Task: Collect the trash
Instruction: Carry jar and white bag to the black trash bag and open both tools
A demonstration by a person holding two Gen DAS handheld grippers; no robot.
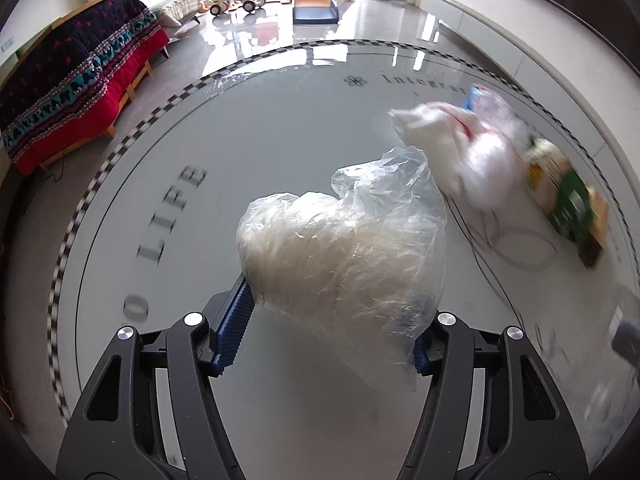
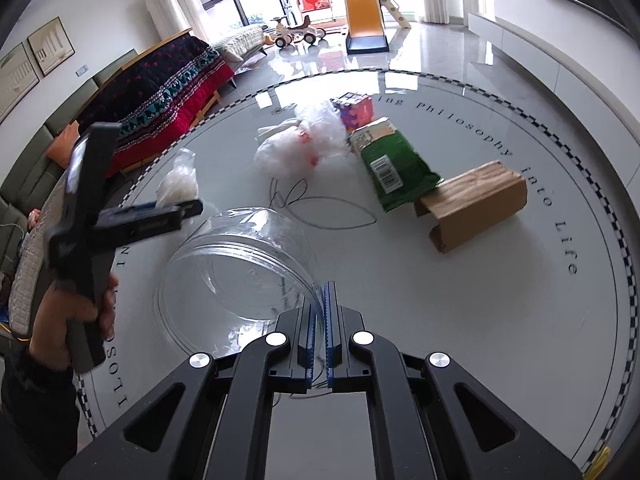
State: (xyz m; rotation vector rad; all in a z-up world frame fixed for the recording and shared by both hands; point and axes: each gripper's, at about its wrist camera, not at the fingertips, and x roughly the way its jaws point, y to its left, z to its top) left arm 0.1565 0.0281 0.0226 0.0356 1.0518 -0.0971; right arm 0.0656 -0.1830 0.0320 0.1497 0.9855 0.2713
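Note:
My left gripper (image 1: 332,292) is shut on a crumpled clear plastic bag (image 1: 340,248) and holds it above the round white table (image 1: 168,168). The bag also shows in the right wrist view (image 2: 178,182), held by the left gripper (image 2: 176,210). My right gripper (image 2: 319,304) is shut on the rim of a clear plastic container (image 2: 240,272) that hangs tilted over the table (image 2: 460,320). More trash lies on the table: a white bag with red print (image 2: 296,148), a green snack pack (image 2: 394,168), a cardboard box (image 2: 476,204) and a colourful small box (image 2: 354,110).
The white bag (image 1: 452,148) and green pack (image 1: 560,192) lie to the right in the left wrist view, blurred. A sofa with a red and dark quilt (image 2: 160,96) stands left of the table. Toys and a slide (image 2: 366,20) stand on the glossy floor beyond.

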